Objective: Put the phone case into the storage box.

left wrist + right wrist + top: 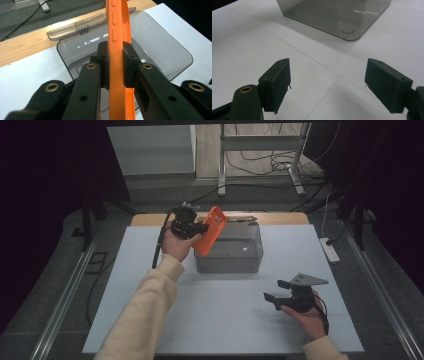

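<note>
Clamping an orange phone case [117, 37] edge-on between my two black pads, my left gripper [192, 227] holds it in the air over the left end of a smoky clear plastic box [230, 251]. From the high view the case tilts, its upper end leaning away from my hand and its lower end hanging just at the box's left rim; small cut-outs show on its face near the top. Along my left gripper view the case runs straight up between the pads [103, 65], a row of raised button shapes showing on its narrow side, and both pads press flat against it. Behind it lies the open box and, past the far rim, its clear lid [87, 26] lying on the strip of bare wooden tabletop [22, 47] beyond the white mat [150, 280]. My right gripper [282, 292] rests low over the mat in my right hand [310, 312], well apart from the box and nearer to me, with the grey three-cornered plate [307, 280] on top of it. Its jaws stand wide apart with nothing between them; in my right gripper view they frame bare white mat, and a rounded corner of the box sits farther ahead. My left sleeve [145, 315] is cream-coloured.
</note>
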